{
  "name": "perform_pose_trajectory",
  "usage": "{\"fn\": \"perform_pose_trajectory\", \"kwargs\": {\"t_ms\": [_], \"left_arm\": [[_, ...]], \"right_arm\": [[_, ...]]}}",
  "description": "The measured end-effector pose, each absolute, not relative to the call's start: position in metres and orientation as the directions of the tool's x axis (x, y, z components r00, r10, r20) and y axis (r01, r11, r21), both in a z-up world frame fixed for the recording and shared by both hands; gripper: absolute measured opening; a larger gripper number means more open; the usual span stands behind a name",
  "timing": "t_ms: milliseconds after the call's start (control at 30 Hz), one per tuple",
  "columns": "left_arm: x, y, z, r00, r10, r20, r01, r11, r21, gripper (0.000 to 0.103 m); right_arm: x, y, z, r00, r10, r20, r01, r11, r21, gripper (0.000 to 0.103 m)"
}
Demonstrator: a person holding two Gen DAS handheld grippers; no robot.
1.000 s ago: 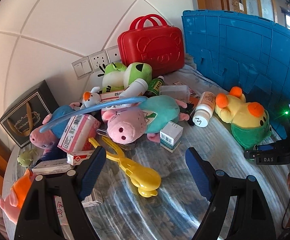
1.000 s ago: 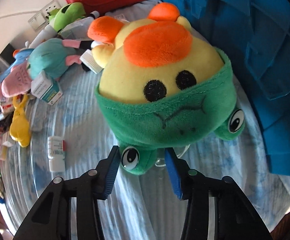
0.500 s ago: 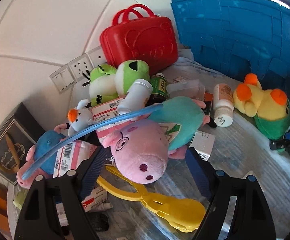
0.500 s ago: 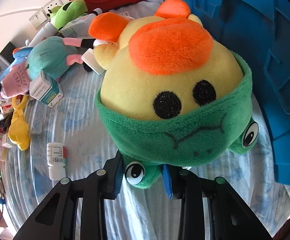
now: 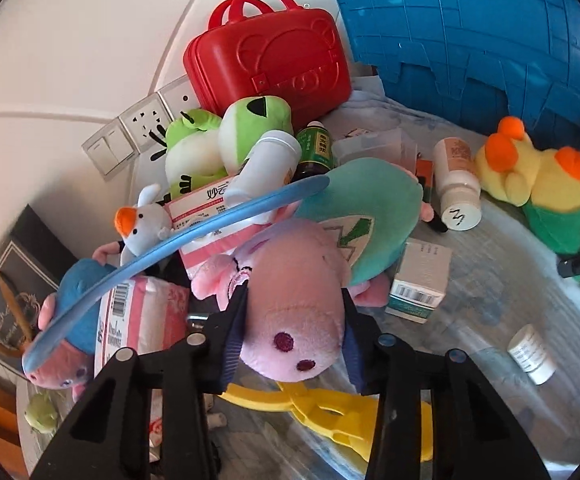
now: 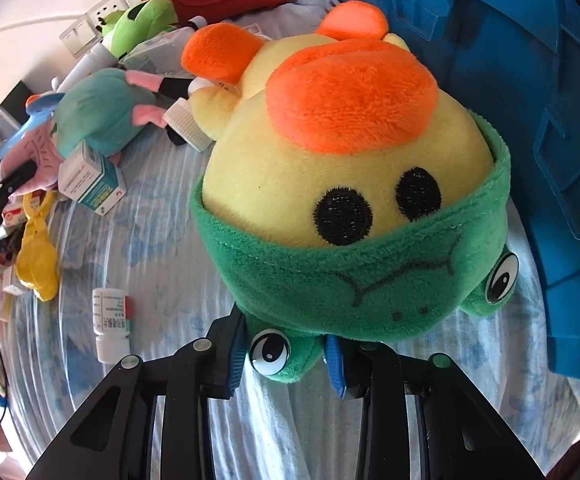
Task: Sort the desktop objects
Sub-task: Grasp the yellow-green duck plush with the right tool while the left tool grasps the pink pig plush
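1. The left gripper [image 5: 292, 334] is closing on the pink pig plush's [image 5: 296, 312] snout at lower centre; its pads seem to press the plush.
2. The right gripper [image 6: 286, 354] pinches a green eye-lobe of the yellow duck plush [image 6: 354, 184], which fills the frame's centre.
3. The blue bin [image 6: 530, 100] stands upper right.
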State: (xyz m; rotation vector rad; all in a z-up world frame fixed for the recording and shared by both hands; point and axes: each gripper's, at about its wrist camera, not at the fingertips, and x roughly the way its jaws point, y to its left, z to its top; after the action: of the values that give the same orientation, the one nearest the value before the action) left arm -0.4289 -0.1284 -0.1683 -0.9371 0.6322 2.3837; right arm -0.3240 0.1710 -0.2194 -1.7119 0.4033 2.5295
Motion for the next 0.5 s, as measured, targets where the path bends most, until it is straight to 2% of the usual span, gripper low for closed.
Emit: {"fn": "perform_pose_trajectory", "kwargs": {"t_ms": [200,500], "left_arm": [[-0.395,-0.129,-0.154,-0.629,0.317,-0.710,-0.596,-0.782,0.179,0.040],[-0.362,-0.129,-0.147,-0.611,0.338,-0.716,-0.592,-0.796,0.129,0.038]], "right_arm": [[-0.319,0.170,-0.209,-0.403,-0.161,-0.901,-0.171,-0.954,0.246,0.030],[-0.330,0.153,-0.180,-0.425,-0.135,-0.895,-0.121,-0.971,0.204,0.029]]}}
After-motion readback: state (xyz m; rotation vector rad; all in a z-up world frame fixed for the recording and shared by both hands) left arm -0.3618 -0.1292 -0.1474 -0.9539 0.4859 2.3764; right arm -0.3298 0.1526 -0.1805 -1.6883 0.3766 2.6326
